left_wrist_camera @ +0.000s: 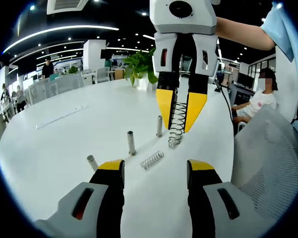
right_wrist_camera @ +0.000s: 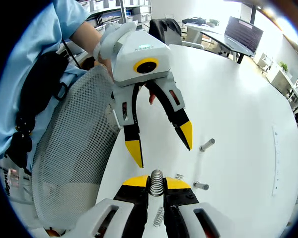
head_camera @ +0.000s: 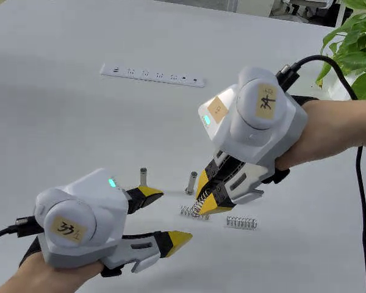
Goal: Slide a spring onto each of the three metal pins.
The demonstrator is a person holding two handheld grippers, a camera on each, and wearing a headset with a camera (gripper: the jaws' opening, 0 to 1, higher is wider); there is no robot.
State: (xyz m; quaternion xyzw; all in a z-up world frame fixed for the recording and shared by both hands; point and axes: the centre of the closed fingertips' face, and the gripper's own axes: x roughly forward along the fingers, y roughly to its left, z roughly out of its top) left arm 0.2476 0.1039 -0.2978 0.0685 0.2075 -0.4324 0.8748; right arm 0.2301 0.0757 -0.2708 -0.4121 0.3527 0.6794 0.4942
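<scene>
The right gripper [head_camera: 207, 204] is clamped on a spring [left_wrist_camera: 177, 121] by its upper coils, the rest dangling with its lower end near an upright pin [left_wrist_camera: 159, 126] on the table [head_camera: 79, 122], while the left gripper [head_camera: 165, 215] hovers with jaws wide and empty, near a loose spring [left_wrist_camera: 152, 159]. That spring looks feather-light, thin and floppy, so I'd judge it will sway and could kink if squeezed hard: best held lightly across the coils near one end, bore left clear for the pin. A nearer pin [left_wrist_camera: 92, 162] may be leaning or lying; the fisheye makes that hard to call.
</scene>
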